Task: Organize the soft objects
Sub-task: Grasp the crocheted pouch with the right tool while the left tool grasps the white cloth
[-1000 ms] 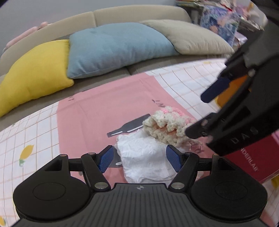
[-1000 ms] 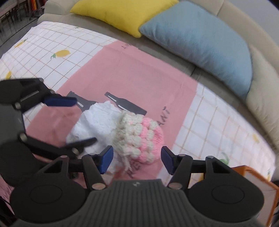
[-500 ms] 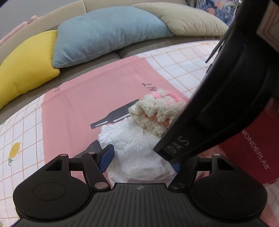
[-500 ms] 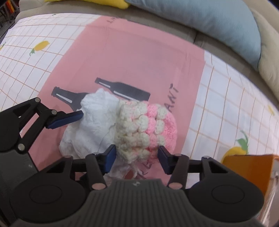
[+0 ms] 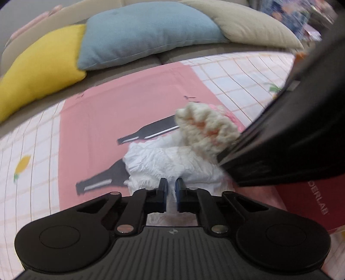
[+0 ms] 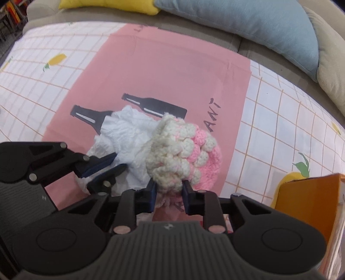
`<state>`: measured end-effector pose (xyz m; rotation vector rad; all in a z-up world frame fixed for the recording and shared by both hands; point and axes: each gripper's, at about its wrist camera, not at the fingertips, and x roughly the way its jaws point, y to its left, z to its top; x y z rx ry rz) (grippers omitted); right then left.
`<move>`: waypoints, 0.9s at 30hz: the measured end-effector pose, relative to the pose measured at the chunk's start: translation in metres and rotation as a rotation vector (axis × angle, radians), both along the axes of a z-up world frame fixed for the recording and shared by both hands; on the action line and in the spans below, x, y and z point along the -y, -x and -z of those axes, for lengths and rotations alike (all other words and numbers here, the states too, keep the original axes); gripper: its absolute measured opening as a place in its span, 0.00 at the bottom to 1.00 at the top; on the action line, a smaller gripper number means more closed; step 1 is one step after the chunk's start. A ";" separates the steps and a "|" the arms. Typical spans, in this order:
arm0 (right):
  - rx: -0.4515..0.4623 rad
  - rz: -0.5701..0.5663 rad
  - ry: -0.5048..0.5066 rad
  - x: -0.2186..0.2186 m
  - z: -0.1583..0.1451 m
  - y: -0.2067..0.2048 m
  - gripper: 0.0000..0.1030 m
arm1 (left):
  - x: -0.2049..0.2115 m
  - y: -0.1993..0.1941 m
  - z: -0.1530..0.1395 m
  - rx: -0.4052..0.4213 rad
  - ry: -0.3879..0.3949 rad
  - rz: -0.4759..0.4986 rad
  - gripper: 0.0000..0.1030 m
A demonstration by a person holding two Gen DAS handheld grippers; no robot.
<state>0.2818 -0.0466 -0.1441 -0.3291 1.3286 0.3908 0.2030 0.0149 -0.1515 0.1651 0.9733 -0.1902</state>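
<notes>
The crumpled white cloth (image 5: 172,161) and the cream-and-pink knitted hat (image 6: 183,155) lie touching on the pink patch of the checked cloth (image 6: 172,71) covering the tabletop, the hat partly over the cloth's right side. The left gripper (image 5: 171,189) has just closed its jaws almost fully, pinching the near edge of the white cloth. The right gripper (image 6: 169,189) has just been closing; its jaws press the near end of the hat. An orange box (image 6: 310,204) stands at the near right. Beyond the far edge, a yellow cushion (image 5: 41,64) and a blue cushion (image 5: 146,32) rest on a sofa (image 5: 151,6).
</notes>
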 end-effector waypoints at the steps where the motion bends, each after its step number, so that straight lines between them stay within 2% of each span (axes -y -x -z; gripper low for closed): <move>1: 0.004 0.005 -0.011 0.001 -0.003 0.002 0.22 | -0.004 0.004 -0.002 0.004 0.004 -0.014 0.06; 5: 0.017 0.022 -0.070 0.005 -0.017 0.015 0.22 | -0.017 0.019 -0.013 0.015 0.005 -0.060 0.04; 14: 0.083 0.048 -0.198 0.009 -0.052 0.066 0.22 | -0.048 0.062 -0.036 -0.023 -0.018 -0.189 0.04; 17: 0.094 0.049 -0.223 0.011 -0.059 0.090 0.22 | -0.054 0.079 -0.044 -0.036 0.026 -0.216 0.04; 21: 0.097 -0.018 -0.233 0.007 -0.062 0.128 0.22 | -0.055 0.103 -0.048 -0.060 0.062 -0.238 0.04; 27: 0.063 -0.047 -0.195 0.010 -0.042 0.169 0.22 | -0.042 0.123 -0.040 -0.160 0.152 -0.233 0.04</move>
